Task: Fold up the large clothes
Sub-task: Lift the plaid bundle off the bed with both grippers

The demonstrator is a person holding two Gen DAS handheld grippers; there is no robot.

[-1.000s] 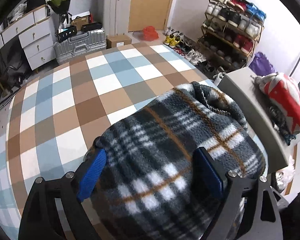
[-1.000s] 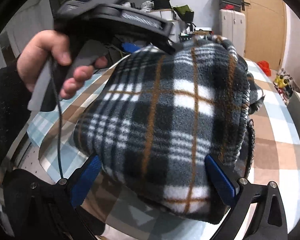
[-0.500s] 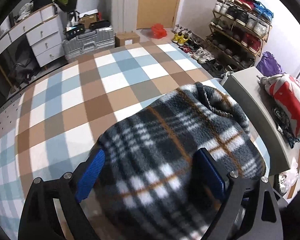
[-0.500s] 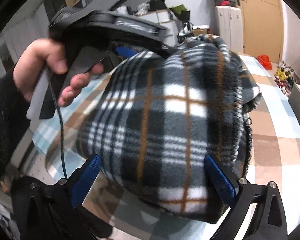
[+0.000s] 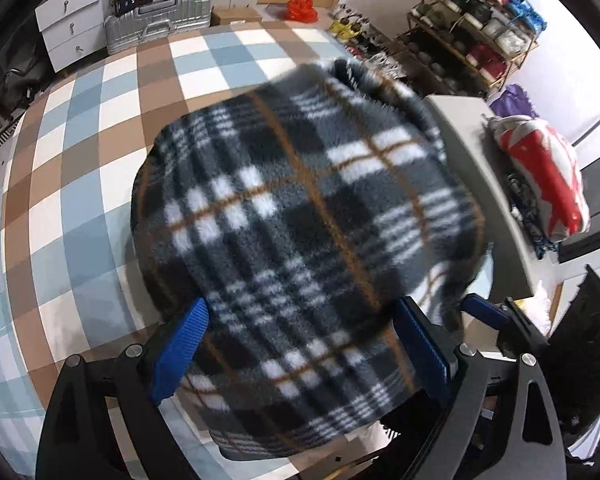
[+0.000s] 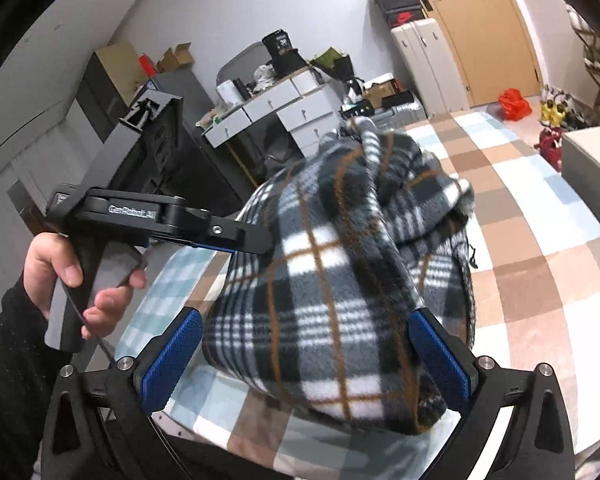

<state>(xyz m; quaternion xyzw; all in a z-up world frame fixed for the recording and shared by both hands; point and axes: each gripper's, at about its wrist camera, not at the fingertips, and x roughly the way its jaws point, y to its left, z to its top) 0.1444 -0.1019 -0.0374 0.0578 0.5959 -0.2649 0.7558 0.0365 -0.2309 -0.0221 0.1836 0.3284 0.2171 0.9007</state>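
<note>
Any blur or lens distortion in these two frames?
Left wrist view: the plaid fleece is motion-smeared, worst at its right edge, and the checked cloth bows with fisheye curvature. Right wrist view: sharper, but the walls curve and the corners go black.

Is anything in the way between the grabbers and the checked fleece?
No. The fleece already bulges between the jaws of the left gripper and the right gripper, above the checked cloth. Nothing else sits between them.

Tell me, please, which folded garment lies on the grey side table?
The red and white garment lies on the grey side table; the plaid fleece sits over the checked cloth.
</note>
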